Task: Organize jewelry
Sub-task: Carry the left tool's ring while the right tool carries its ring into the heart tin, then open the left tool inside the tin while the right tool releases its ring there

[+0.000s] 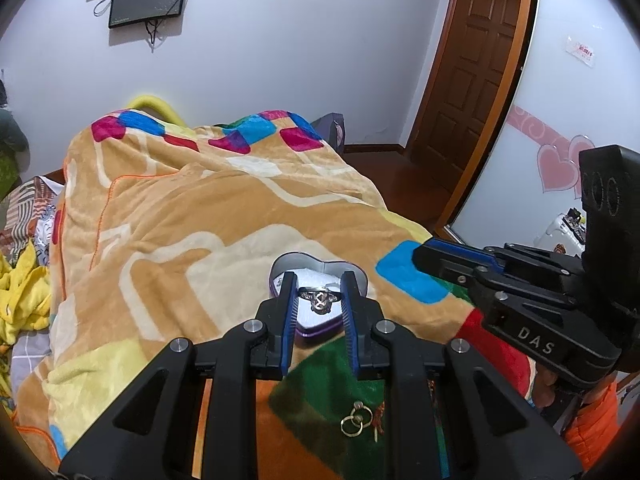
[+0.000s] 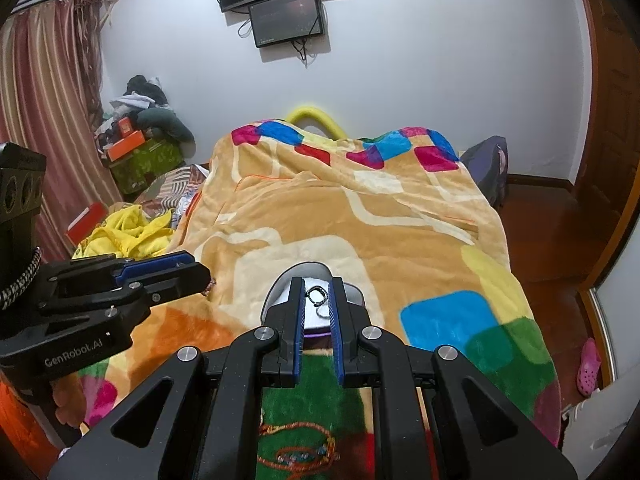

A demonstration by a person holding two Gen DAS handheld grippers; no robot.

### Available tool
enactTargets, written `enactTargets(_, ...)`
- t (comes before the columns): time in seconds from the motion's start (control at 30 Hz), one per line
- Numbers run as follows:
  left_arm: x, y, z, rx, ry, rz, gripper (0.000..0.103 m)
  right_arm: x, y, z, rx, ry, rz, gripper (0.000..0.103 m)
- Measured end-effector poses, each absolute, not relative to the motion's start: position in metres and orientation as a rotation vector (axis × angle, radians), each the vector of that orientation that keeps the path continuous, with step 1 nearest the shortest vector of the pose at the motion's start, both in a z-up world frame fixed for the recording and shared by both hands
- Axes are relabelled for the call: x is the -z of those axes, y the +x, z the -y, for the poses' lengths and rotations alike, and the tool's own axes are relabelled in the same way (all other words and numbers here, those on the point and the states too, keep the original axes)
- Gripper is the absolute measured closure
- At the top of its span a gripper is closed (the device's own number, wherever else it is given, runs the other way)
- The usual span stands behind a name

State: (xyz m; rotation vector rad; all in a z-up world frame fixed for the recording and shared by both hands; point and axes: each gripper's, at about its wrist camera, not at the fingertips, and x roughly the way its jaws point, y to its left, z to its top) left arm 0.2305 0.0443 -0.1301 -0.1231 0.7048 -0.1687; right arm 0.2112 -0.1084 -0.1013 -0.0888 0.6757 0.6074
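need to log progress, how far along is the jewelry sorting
Done: nothing clearly sits in the heart-shaped tin yet. In hand: the left gripper holds a silver ring over the tin, and the right gripper holds another ring there too. Left: both rings need dropping in, and the gold rings lie on the blanket.

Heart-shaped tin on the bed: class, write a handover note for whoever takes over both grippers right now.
Left tongs: shut on a silver ring, held over the open heart-shaped tin.
Right tongs: also aimed at the tin. A small ring shows in their gap; I cannot tell whether it is gripped or lying inside.
Still out: gold rings lie on the blanket, on the near side of the tin.
Done: nothing is surely stored yet.
Left: probably drop the silver ring into the tin, check the small ring, then fetch the gold rings.
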Motion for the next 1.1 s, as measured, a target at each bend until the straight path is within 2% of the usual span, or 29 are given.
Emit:
enactTargets(0.7, 0.177, 0.289, -0.044, 0.238, -0.145, -0.832, 0.083, 0.136, 0.250, 0.101, -0.614, -0.115, -0.771, 0.093)
enactTargets(1.1, 0.177, 0.292, -0.045, 0.237, -0.133, -0.845, 0.083, 0.140, 0.254, 0.092, -0.629, -0.139, -0.787, 0.093)
